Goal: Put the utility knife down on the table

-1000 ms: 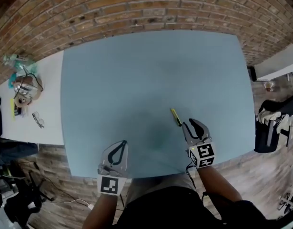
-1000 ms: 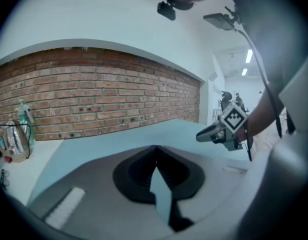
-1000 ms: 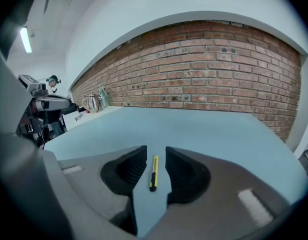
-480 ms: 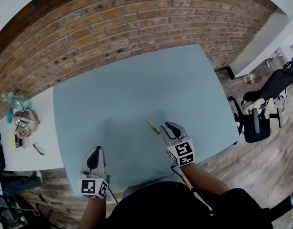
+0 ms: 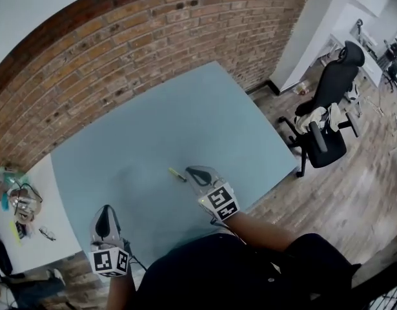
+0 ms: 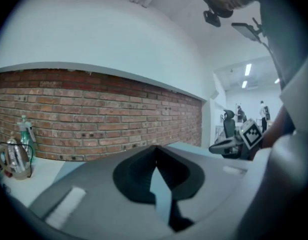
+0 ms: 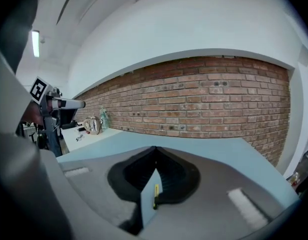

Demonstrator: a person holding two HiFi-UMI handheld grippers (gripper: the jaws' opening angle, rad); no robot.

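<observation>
since a second ago both our grippers have come up from the pale blue-grey rectangular tabletop (image 5: 185, 118), and our head camera has swung so that more of the room at the right shows. the right gripper (image 5: 192, 171), whose jaws stood apart just beside the knife then, has just been closing them; now they meet at the tips with nothing between them.

the slim yellow utility knife (image 5: 177, 174) lies flat on the table, just left of the right gripper's tips in the head view and not touching them. in the right gripper view (image 7: 155, 151) we see the knife (image 7: 155, 196) through the opening below the joined jaws, resting on the blue surface.

our left gripper (image 5: 106, 209) hangs over the near edge of the table, well apart from the knife. in the left gripper view (image 6: 155, 149) its jaws are pressed together and grasp nothing.

a red brick wall (image 5: 140, 50) runs along the far side of the table. a black office chair (image 5: 324, 131) with pale cloth draped on it stands on the wooden floor to the right. a white side table (image 5: 37, 247) with small clutter adjoins the blue one at the left.
</observation>
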